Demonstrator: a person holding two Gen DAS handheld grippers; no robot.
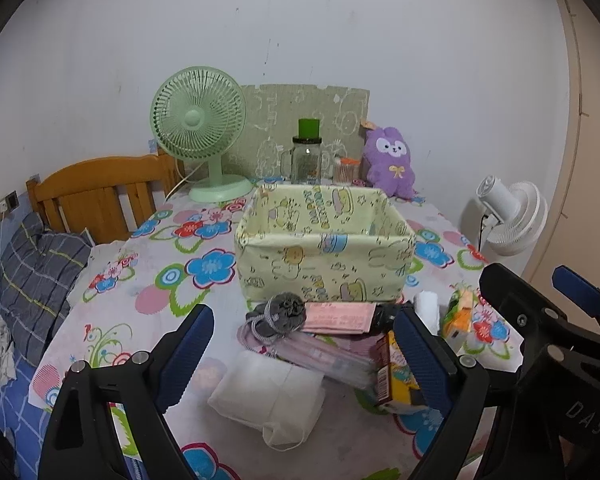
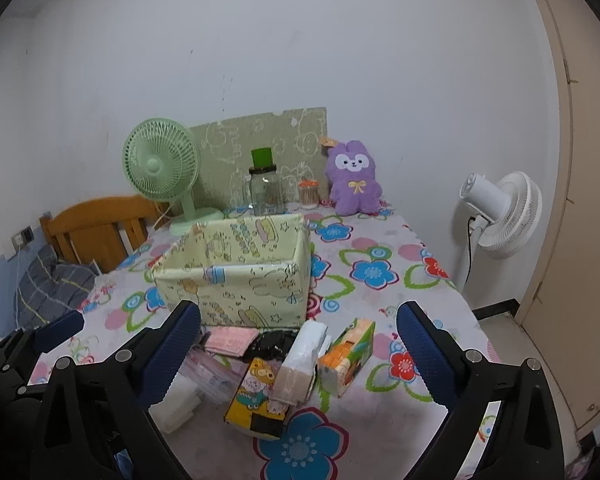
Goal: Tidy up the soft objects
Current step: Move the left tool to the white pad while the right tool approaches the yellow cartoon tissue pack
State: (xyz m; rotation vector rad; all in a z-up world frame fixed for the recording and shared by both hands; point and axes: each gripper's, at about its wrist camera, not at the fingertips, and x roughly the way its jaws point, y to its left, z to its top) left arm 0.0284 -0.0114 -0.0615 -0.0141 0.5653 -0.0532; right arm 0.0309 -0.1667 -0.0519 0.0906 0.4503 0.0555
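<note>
A pale yellow cartoon-print fabric box [image 1: 324, 240] [image 2: 236, 276] stands open-topped on the flowered tablecloth. In front of it lie a grey pompom scrunchie [image 1: 278, 312], a pink packet [image 1: 338, 316] [image 2: 230, 340], a bag of pink masks [image 1: 328, 360], a white mask stack [image 1: 268, 396] [image 2: 176, 404], a yellow bear-print tissue pack [image 2: 260, 396] [image 1: 396, 376], a white tissue pack [image 2: 304, 360] and an orange tissue pack [image 2: 348, 356] [image 1: 460, 312]. My left gripper [image 1: 306, 356] hovers open over the pink masks, holding nothing. My right gripper [image 2: 298, 360] is open above the tissue packs, also holding nothing.
At the back stand a green desk fan [image 1: 198, 132], a glass jar with a green lid [image 1: 306, 152], a small toothpick jar [image 1: 346, 170] and a purple plush rabbit [image 1: 392, 160]. A white floor fan [image 2: 500, 212] stands right of the table. Left are a wooden headboard [image 1: 96, 196] and a pillow [image 1: 36, 276].
</note>
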